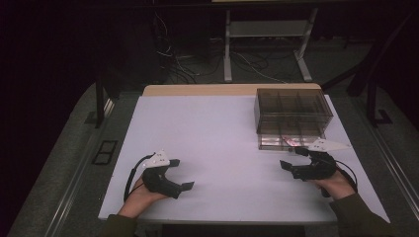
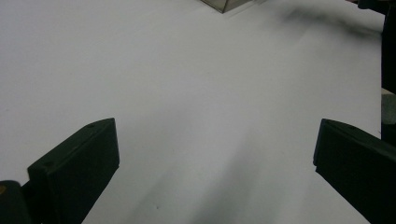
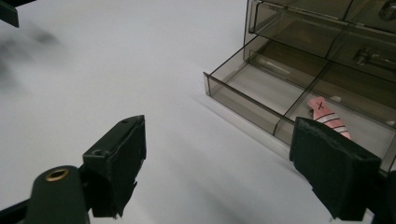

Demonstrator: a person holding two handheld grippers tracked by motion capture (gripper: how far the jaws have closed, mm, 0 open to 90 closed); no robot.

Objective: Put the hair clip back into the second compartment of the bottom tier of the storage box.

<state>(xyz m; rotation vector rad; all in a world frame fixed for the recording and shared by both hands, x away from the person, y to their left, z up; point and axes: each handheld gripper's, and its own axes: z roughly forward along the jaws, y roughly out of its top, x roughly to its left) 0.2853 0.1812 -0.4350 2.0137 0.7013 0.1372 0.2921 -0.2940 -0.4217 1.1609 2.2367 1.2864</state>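
On the far right of the white tabletop [image 1: 207, 133] stands a smoky, see-through plastic drawer cabinet [image 1: 292, 109], boxy and hard-edged, with thin walls that divide it into compartments. Its bottom drawer [image 3: 261, 100] is pulled out toward the person, and a thin partition splits that drawer into two bays. In the right gripper view the near-left bay looks bare, while the other bay holds a small pink fish-shaped piece [image 3: 328, 119], flat and smooth, marked with a black cross for an eye and dark stripes across its body. The closed drawers above show faint, blurred shapes behind the tinted plastic; what they are cannot be told.

The right hand-held gripper [image 1: 296, 159] sits just in front of the open drawer, its matte black, blocky jaws spread wide with nothing between them; in its own view one jaw stands in front of the fish's tail end without touching it. The left hand-held gripper [image 1: 181, 174] rests low over the near left part of the tabletop, well apart from the cabinet, its jaws likewise spread wide over the plain, smooth white surface.
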